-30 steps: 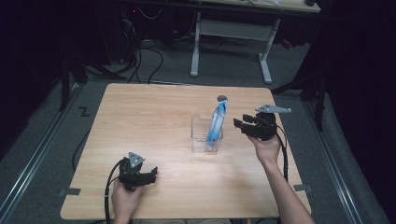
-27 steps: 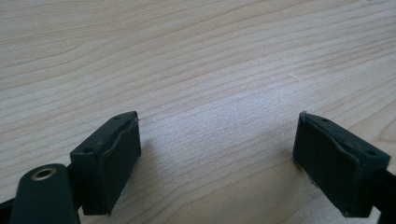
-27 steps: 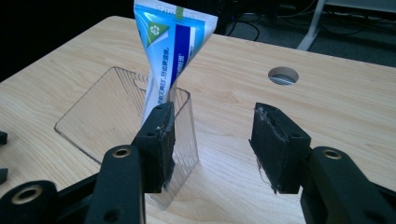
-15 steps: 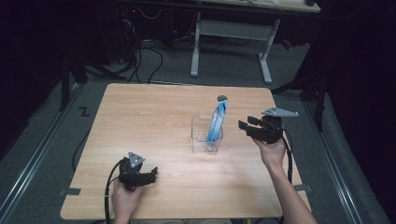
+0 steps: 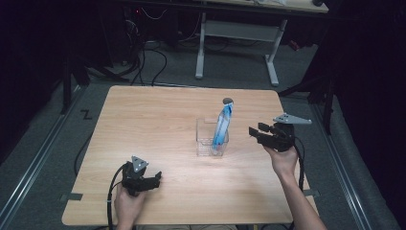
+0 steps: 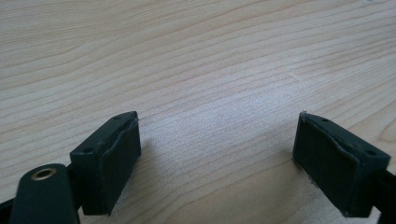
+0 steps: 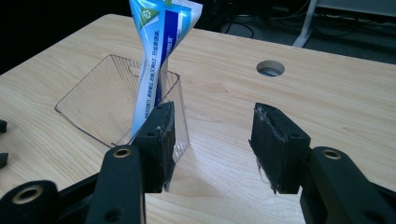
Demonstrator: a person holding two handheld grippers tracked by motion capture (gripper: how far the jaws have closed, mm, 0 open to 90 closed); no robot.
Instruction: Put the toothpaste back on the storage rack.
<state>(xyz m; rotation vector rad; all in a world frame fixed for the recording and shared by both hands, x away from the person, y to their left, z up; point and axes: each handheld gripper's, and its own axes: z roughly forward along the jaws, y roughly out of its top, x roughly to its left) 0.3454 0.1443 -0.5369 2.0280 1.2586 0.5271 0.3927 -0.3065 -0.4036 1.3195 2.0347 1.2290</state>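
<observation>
Two small changes against a second ago: backed off a little with the right hand-held gripper (image 5: 253, 132), away from the blue-and-white tube (image 5: 221, 127) and toward the right edge of the table (image 5: 153, 120), and lowered slightly. Jaws there about half open with nothing between them, seen clearly in the right gripper view, with the near corner of the clear box (image 7: 93, 98) just behind one pad. No pad on the tube now. Standing upright and slightly twisted inside the clear box, near the middle of the table, leaning on the box wall. Probably means the placing is done and the release is finished; judged only from the free tube and the empty jaws. No visible change at the left hand-held gripper (image 5: 155, 178): resting low on the near left part of the table, jaws wide apart over bare wood, holding nothing, well apart from the box. Counted: two hand-held grippers, one tube, one clear box, one table, one round hole (image 5: 228, 101) in the table top behind the tube.
</observation>
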